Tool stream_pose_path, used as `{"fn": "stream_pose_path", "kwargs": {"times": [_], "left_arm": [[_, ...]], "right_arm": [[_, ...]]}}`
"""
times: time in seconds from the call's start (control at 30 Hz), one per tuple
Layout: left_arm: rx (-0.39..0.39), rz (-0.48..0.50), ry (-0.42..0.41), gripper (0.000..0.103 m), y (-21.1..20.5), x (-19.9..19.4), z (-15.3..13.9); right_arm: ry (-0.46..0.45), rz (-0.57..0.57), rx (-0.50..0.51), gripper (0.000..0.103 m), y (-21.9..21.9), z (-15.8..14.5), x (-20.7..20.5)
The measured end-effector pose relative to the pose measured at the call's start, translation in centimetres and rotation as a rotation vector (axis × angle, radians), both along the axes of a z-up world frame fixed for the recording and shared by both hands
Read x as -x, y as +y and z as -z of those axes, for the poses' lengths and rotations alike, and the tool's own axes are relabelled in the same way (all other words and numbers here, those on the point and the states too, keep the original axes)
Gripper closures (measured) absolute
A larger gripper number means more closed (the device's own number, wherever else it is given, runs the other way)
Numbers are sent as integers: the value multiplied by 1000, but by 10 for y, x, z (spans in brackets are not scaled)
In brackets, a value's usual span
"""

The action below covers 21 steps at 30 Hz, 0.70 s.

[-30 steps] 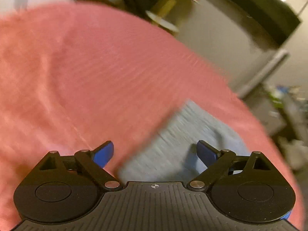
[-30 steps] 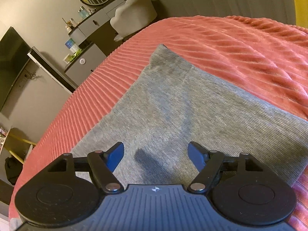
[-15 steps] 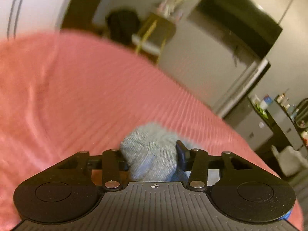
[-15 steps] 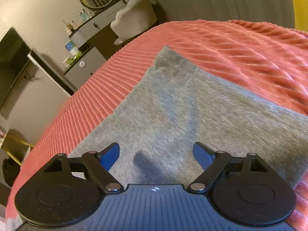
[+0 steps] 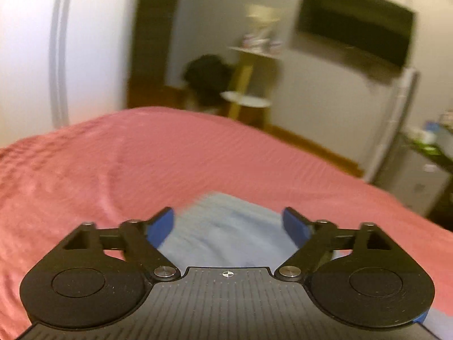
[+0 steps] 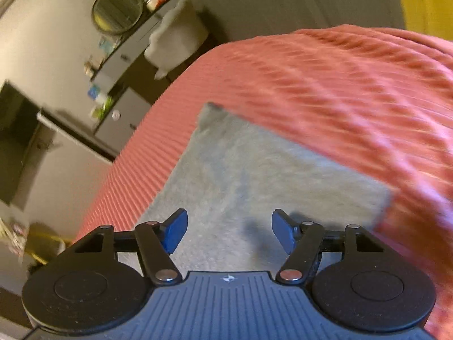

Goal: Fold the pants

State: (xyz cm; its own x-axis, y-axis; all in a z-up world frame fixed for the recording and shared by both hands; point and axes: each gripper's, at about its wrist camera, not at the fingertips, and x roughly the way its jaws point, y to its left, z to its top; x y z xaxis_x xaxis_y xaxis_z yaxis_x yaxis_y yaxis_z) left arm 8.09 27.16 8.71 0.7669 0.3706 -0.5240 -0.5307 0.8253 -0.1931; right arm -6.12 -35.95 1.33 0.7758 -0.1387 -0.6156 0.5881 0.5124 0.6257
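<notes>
Grey pants [image 6: 254,175] lie folded into a flat rectangle on the pink ribbed bedspread [image 6: 354,85]. My right gripper [image 6: 229,229] is open and empty, a little above the near part of the pants. In the left wrist view the pants [image 5: 226,226] show as a blurred grey patch on the bedspread [image 5: 113,170]. My left gripper [image 5: 228,225] is open and empty above that patch, its blue pads [image 5: 162,225] wide apart.
Beyond the bed's far edge stand a yellow side table with a white stool [image 5: 246,102], a wall TV [image 5: 354,19] and a grey dresser [image 6: 121,113] with a round mirror [image 6: 117,10]. A white chair [image 6: 175,36] stands by the dresser.
My left gripper was shut on a bunch of the grey fabric half a second ago; it has now opened and let go. My right gripper has pulled back and up, staying open.
</notes>
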Motion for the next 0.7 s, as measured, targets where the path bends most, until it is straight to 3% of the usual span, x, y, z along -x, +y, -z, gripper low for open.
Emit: {"fn": "stream_pose_path", "kwargs": {"times": [0.07,0.13,0.23,0.3,0.4,0.47,0.6,0.63,0.7], "left_arm": [[61,115,0,11,-31,7,10],[120,197,47,11,-60,6,29],[180,239,156,17,-104,3,65],[168,271,201,19,-125,2,78],[89,276,207,18,-136,-1,76],[107,275,187,16,-132,-1,74],[219,202,185,16,-115,9,82],[236,182,183,16,-112,10,84],[243,173,182,16,-110,3,86]], "right_arm": [[-19,23,-30,40,-7,3,22],[-15,41,-41,51,-13,8,42],[14,64,-63,56,-20,23,62],[25,85,-85,59,-25,33,69],[14,92,-121,62,-38,48,69],[-23,95,-133,62,-44,52,66],[-41,99,-163,63,-53,56,48],[-34,101,-163,65,-54,56,44],[-21,92,-123,81,-51,49,39]]}}
